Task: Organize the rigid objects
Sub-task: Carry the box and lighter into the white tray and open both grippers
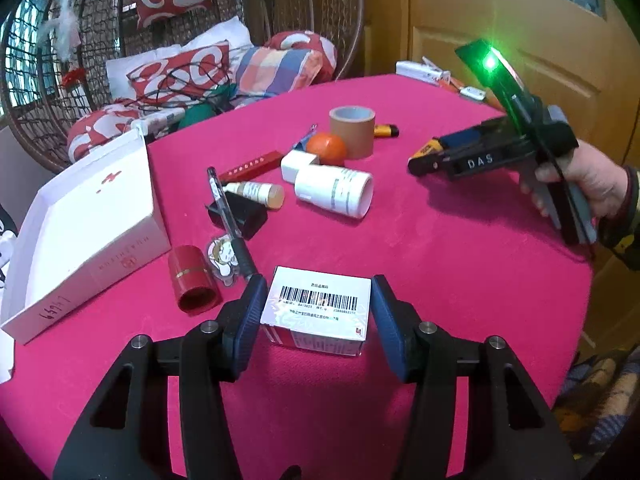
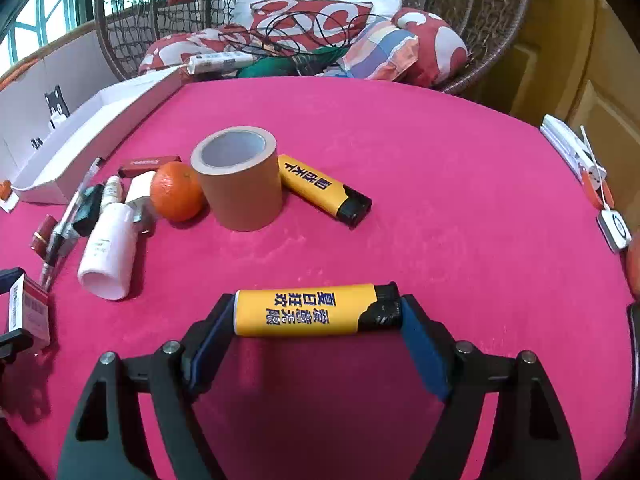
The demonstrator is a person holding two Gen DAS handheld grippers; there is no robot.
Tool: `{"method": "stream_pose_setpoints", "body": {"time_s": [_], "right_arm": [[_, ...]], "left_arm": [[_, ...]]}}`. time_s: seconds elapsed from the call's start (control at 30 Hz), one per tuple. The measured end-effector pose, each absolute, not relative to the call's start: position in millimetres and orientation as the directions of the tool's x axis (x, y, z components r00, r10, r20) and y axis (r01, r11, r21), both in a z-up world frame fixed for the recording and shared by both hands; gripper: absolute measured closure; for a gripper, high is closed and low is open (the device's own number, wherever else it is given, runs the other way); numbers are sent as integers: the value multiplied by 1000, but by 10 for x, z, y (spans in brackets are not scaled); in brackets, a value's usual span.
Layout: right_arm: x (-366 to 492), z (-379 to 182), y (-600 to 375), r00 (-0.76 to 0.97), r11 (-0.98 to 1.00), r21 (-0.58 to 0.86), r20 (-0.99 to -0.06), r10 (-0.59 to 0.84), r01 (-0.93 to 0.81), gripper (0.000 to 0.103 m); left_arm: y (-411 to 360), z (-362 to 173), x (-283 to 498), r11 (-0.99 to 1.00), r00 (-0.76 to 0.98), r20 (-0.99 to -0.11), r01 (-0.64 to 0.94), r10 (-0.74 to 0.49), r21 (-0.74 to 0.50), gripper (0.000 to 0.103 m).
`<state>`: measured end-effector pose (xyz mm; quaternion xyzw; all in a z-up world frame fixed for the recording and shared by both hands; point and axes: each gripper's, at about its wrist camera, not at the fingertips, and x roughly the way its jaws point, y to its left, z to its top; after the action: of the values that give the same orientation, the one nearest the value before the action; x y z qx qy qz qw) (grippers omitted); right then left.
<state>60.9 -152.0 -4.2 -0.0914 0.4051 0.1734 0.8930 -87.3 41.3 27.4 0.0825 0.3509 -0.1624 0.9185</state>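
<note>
My left gripper (image 1: 318, 304) is shut on a small white box with a barcode (image 1: 318, 308), held over the pink table (image 1: 440, 260). My right gripper (image 2: 318, 312) is shut on a yellow lighter (image 2: 308, 314), gripped end to end; it also shows in the left wrist view (image 1: 430, 152). A second yellow lighter (image 2: 320, 190) lies beside a brown tape roll (image 2: 240, 178). An orange (image 2: 176, 190), a white bottle (image 2: 108, 252), a pen (image 1: 228, 216), a red cap (image 1: 192, 284) and a red stick (image 1: 250, 166) lie left of centre.
An open white box (image 1: 80, 232) sits at the table's left edge. Small white and orange items (image 2: 580, 164) lie at the far right edge. A wicker chair with cushions (image 2: 320, 20) stands behind the table, a wooden door (image 1: 520, 20) to the right.
</note>
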Motion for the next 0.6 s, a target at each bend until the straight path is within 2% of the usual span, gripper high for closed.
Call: {"method": "stream_pose_setpoints", "body": {"time_s": [0.2, 0.37, 0.6], "right_arm": [[249, 371, -1394, 665, 902, 13, -671, 329, -432, 22], [122, 681, -886, 635, 829, 52, -616, 466, -557, 22], [413, 851, 54, 588, 747, 47, -584, 559, -663, 22]], "left_arm": [[587, 538, -916, 956, 747, -623, 293, -231, -2, 50], [1013, 777, -760, 992, 796, -592, 106, -125, -67, 50], [1828, 879, -348, 968, 774, -593, -248, 222, 38, 50]]}}
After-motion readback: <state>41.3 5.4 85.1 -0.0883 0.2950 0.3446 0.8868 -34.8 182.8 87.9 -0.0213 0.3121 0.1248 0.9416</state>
